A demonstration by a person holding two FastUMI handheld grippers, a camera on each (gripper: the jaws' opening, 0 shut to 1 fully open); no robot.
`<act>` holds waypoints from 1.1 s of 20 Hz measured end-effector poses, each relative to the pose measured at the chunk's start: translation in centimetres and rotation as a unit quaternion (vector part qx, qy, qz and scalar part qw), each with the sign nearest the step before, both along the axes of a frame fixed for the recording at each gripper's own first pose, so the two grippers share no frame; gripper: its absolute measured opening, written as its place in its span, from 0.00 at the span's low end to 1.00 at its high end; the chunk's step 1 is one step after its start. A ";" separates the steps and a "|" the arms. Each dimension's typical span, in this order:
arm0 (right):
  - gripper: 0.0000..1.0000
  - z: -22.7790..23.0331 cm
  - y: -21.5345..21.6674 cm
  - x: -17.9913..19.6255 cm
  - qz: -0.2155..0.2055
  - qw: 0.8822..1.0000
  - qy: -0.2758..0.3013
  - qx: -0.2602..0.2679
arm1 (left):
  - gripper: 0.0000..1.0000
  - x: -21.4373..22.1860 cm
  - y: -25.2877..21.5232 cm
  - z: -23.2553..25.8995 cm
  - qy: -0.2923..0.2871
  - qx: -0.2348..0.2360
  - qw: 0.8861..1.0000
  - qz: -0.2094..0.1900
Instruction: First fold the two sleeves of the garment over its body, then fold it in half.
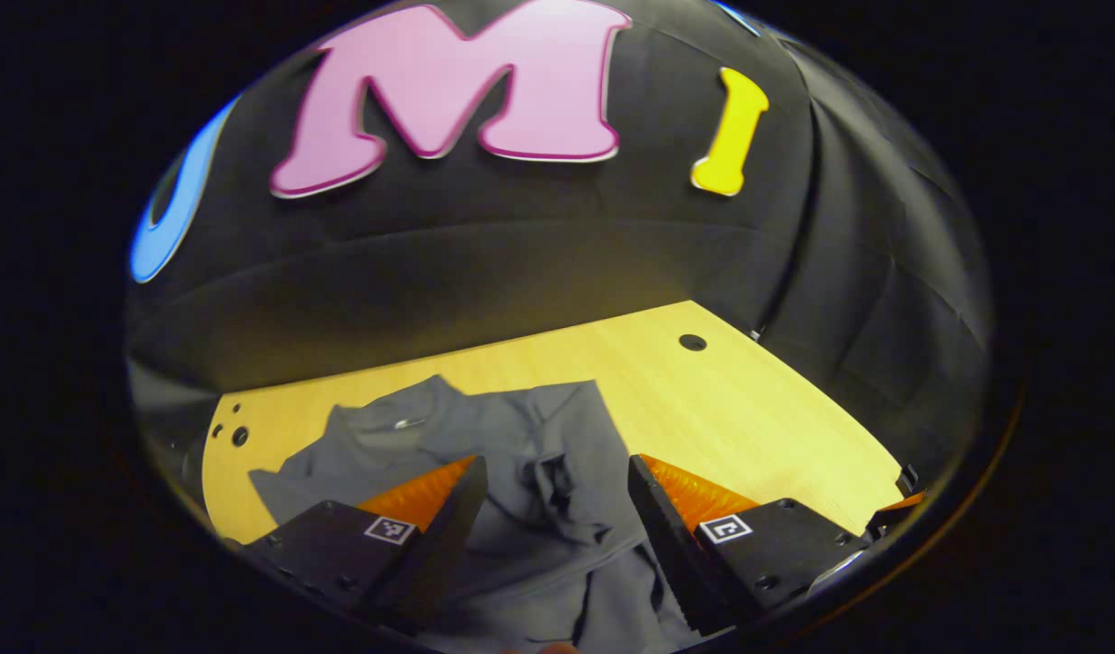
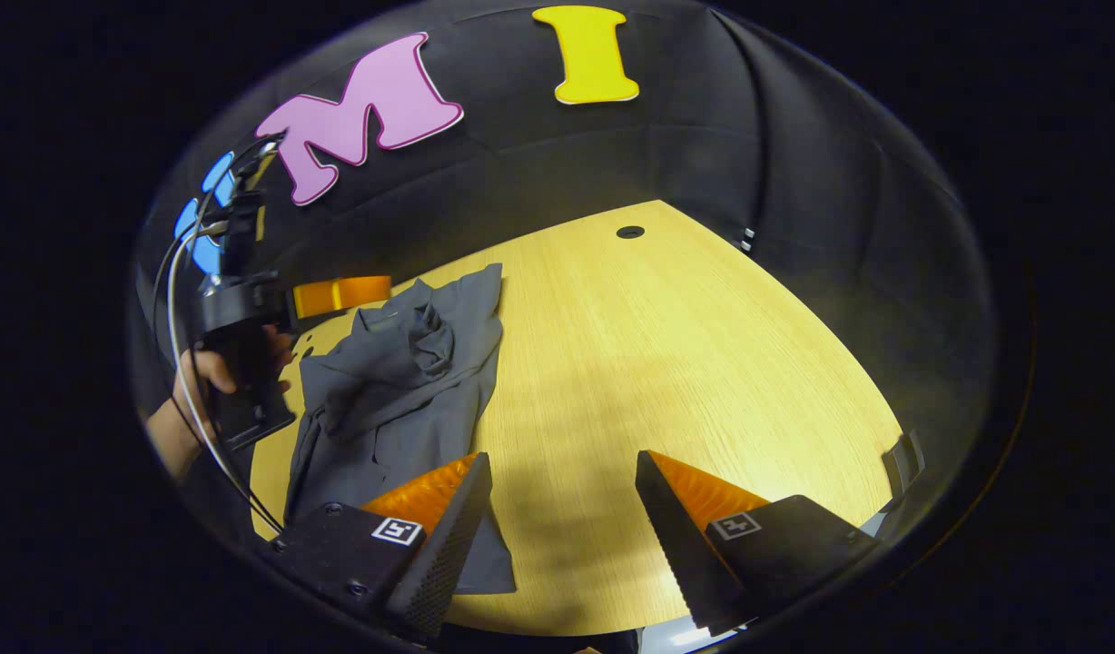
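The grey garment (image 1: 521,481) lies crumpled on the desk (image 1: 739,409) straight ahead of my left tool (image 1: 554,495) and under it, its collar end away from me and a bunched knot of folds showing in the gap between the fingers. My left tool stands wide, with nothing between its fingers; whether the fingertips (image 1: 467,481) touch the cloth I cannot tell from the left gripper view. One flat part of the garment runs out beyond the tool toward the far edge of the desk, and another spreads off to the left of it.

In the right gripper view the garment (image 2: 403,381) sits ahead and to the left of my right tool (image 2: 563,495), a long heap with a lump of folded cloth near its far end. Its near corner passes just beside and behind that tool's left finger. My right tool is also spread wide and grips nothing; bare desk (image 2: 666,363) lies between its fingers. Farther left, past the garment, my hand (image 2: 214,372) holds the left tool (image 2: 340,295) above the cloth's far end.
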State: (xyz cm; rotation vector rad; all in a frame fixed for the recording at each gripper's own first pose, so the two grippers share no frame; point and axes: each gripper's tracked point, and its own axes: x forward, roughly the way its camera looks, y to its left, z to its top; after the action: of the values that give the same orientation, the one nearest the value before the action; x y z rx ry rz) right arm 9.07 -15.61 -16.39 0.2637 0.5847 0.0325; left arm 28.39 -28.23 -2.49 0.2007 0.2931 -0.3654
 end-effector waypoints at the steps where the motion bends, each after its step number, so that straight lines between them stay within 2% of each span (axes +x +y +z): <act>1: 0.99 -0.2 0.5 0.0 0.005 1.000 0.004 0.001 | 0.98 -1.3 2.1 -0.2 0.001 -0.007 1.000 0.012; 6: 0.99 -2.2 4.4 -0.2 0.034 0.998 0.041 0.013 | 0.98 -8.2 14.9 -4.9 0.024 0.000 0.997 0.080; 11: 0.99 -5.1 8.7 -1.3 0.074 0.994 0.079 0.005 | 0.98 -16.5 25.3 -11.7 0.086 -0.022 0.983 0.164; 16: 0.99 -7.5 11.4 -3.1 0.083 0.992 0.099 0.004 | 0.98 -22.9 31.1 -17.3 0.128 -0.056 0.966 0.220; 20: 0.99 -7.2 14.3 -5.1 0.096 0.991 0.091 0.002 | 0.99 -25.8 33.8 -19.7 0.146 -0.079 0.956 0.241; 22: 0.99 -7.7 16.1 -6.2 0.105 0.989 0.101 -0.013 | 0.98 -26.6 33.8 -20.6 0.157 -0.099 0.952 0.243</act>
State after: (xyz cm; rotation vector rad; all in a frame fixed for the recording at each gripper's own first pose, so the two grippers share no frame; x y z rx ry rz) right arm 2.87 0.47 -24.08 0.1812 0.8125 0.2027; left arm 1.84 5.55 -23.08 -0.1326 0.6017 0.0668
